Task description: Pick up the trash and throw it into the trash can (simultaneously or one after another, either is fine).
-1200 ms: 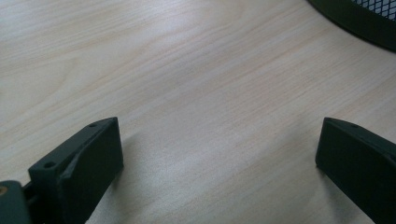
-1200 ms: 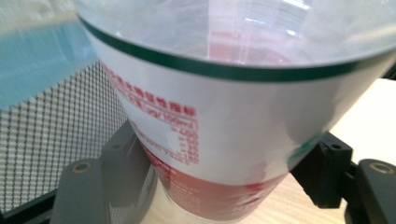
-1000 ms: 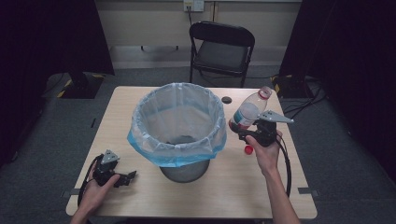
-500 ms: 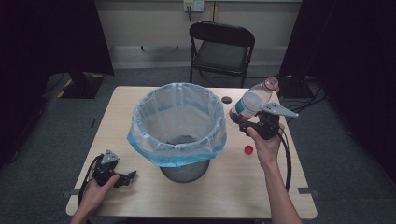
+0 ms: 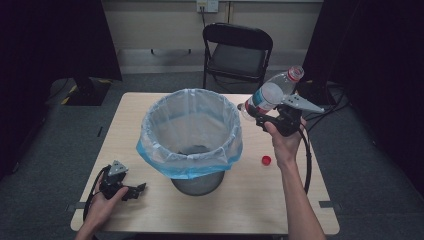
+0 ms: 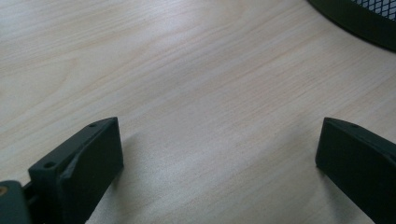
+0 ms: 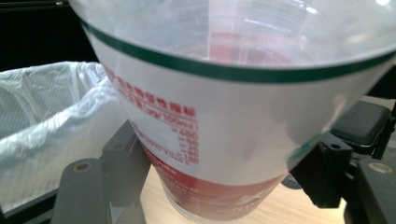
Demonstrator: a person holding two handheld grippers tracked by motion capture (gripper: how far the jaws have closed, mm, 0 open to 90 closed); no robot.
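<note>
My right gripper (image 5: 260,116) is shut on a clear plastic bottle (image 5: 270,93) with a red and white label, held tilted in the air just right of the bin's rim. In the right gripper view the bottle (image 7: 233,102) sits between both jaws, with the bag (image 7: 51,116) at the left. The bin (image 5: 190,132) is a dark mesh basket lined with a pale blue plastic bag, standing mid-table. A red cap (image 5: 266,160) lies on the table below my right hand. My left gripper (image 5: 136,191) rests open near the front left edge; its jaws stand wide over bare wood (image 6: 210,107).
The wooden table (image 5: 130,110) has free room left of the bin and along its front. A black folding chair (image 5: 237,52) stands behind the far edge. A small dark object (image 5: 240,106) lies on the table near the bottle's base. The bin's base (image 6: 359,21) is close by the left gripper.
My right gripper has risen with the bottle, lifting it higher beside the bin's rim. The left hand and its gripper have stayed in place.
</note>
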